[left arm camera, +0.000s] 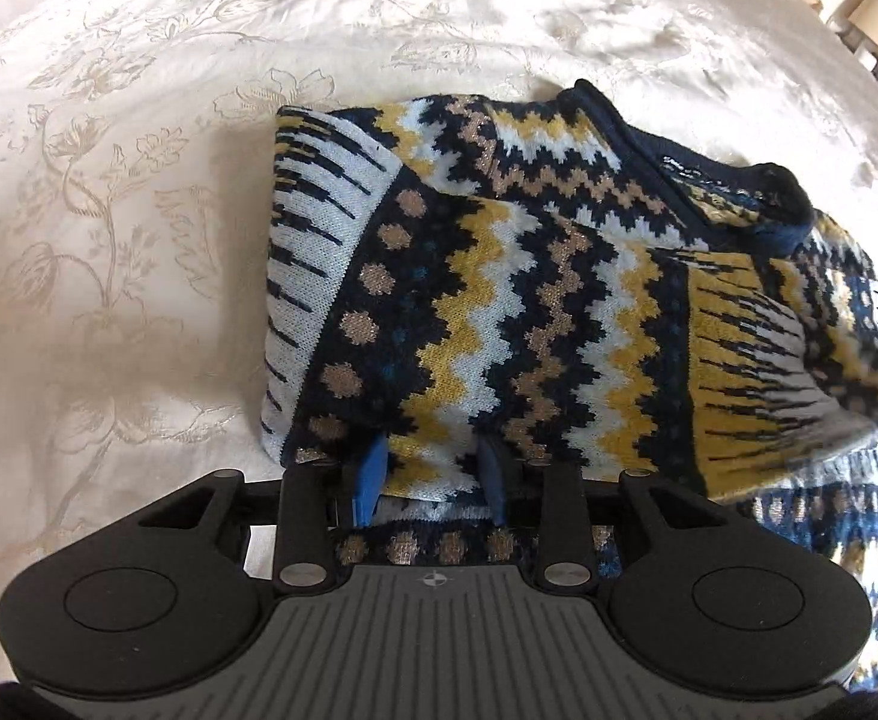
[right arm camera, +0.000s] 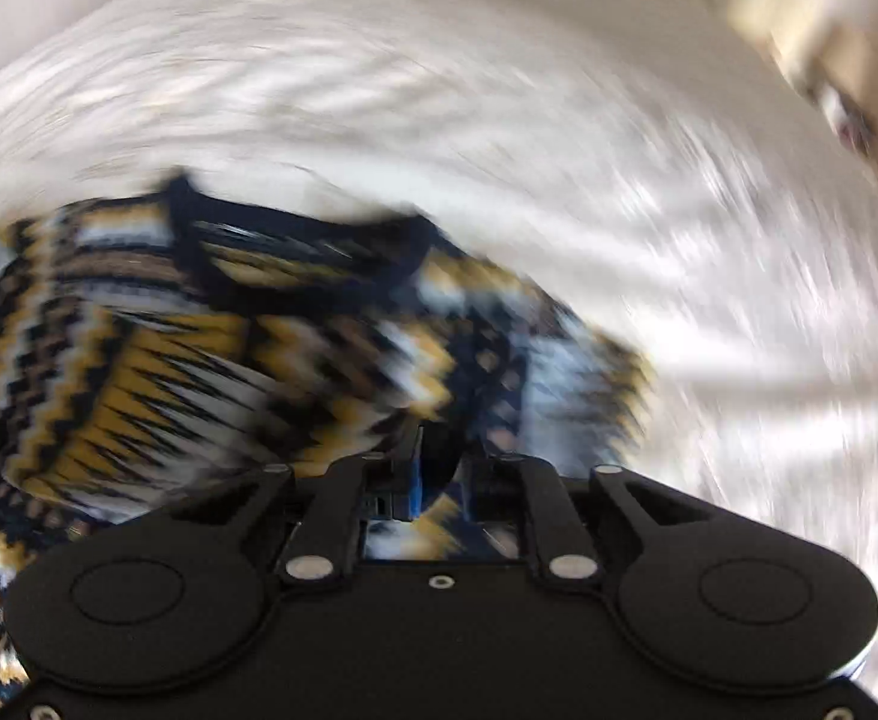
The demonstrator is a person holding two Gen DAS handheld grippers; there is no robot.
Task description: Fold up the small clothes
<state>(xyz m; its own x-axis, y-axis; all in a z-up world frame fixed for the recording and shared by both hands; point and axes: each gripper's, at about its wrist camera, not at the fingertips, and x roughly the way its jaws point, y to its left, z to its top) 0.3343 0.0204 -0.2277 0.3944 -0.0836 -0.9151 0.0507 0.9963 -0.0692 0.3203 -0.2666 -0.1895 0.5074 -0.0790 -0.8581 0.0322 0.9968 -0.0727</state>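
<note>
Lying half-folded on the cream bedspread (left arm camera: pixel 138 210), the patterned sweater (left arm camera: pixel 529 276) is pinched at its near fold by the left claw (left arm camera: pixel 432 474); the right claw (right arm camera: pixel 439 468), blurred, clamps its knit too.

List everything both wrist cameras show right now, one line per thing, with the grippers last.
sweater: one, knitted in navy, mustard, white and tan zigzags, lying partly folded on the bedspread, navy collar toward the far side.
bedspread: one, cream with a pale floral pattern, under the sweater and filling the rest of both views.
lamps: two cream shades, top right corner of the left wrist view, beyond the bed.
left gripper: one, black with blue fingers, closed on a fold at the sweater's near edge.
right gripper: one, black with blue fingers, jaws close together with knit between them; the view is too blurred to confirm a grip.
</note>
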